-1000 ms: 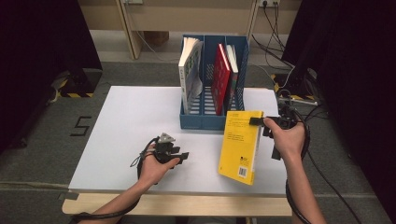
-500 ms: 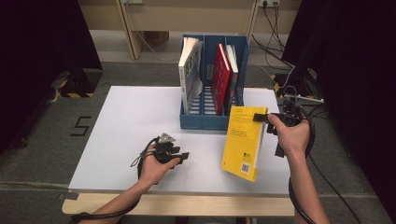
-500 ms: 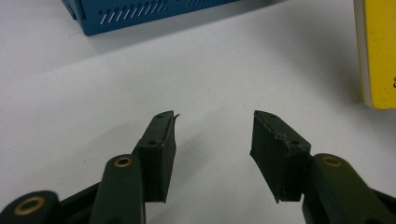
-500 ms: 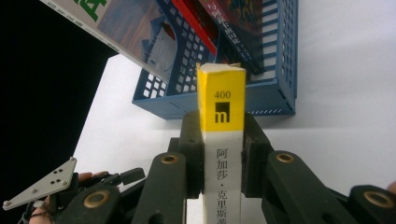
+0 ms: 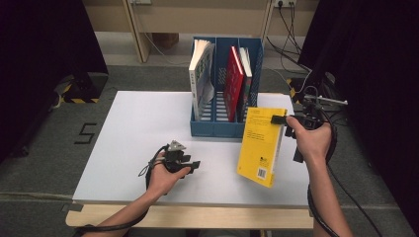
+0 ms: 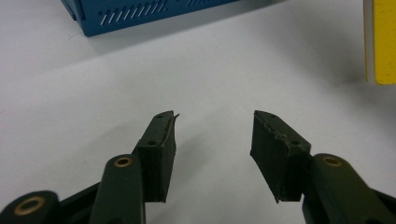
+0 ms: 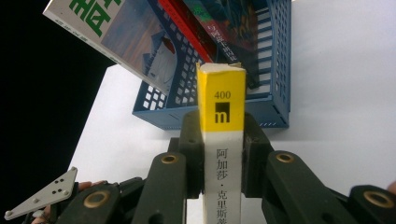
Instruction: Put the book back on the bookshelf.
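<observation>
1. The right gripper [image 5: 281,120] clenched the yellow paperback [image 5: 260,145] by its spine, holding it tilted above the white table [image 5: 133,128], just before the blue file rack [image 5: 225,126].
2. The left gripper [image 5: 195,165] rested on the table, jaws parted and holding nothing.

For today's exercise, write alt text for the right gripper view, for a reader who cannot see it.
The right gripper has its black jaws shut on the spine of a yellow book, held upright. Beyond it on the white table stands a blue rack with other books, including a leaning green-lettered book.
</observation>
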A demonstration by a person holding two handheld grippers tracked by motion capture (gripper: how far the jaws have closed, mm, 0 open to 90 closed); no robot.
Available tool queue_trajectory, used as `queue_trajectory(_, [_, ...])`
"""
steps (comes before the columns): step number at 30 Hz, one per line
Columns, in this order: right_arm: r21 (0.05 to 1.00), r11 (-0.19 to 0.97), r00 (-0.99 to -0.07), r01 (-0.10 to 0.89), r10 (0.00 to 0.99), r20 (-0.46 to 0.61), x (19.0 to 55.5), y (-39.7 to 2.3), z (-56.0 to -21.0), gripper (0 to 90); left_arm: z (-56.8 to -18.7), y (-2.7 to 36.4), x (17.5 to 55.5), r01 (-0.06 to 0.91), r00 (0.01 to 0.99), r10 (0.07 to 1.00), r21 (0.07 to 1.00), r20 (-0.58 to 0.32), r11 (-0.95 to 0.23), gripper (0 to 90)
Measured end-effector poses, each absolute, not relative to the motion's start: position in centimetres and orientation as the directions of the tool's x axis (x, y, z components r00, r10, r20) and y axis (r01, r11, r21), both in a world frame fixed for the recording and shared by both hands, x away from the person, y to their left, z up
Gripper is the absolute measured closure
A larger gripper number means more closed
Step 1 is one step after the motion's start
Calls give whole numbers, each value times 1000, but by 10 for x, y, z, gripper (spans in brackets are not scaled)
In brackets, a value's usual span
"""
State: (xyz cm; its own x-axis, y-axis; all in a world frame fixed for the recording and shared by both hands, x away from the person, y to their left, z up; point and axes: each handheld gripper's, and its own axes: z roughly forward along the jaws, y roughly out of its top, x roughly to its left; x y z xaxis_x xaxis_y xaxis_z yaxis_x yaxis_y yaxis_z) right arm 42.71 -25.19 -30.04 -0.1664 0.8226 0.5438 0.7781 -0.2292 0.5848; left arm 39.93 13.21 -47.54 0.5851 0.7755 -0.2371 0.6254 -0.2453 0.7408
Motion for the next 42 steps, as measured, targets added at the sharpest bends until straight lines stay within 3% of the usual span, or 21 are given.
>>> queue_trajectory(42, [631, -234, -169, 740, 843, 511, 441, -250, -277, 760, -473, 132, 401, 625, 585, 774, 743, -243, -239, 496])
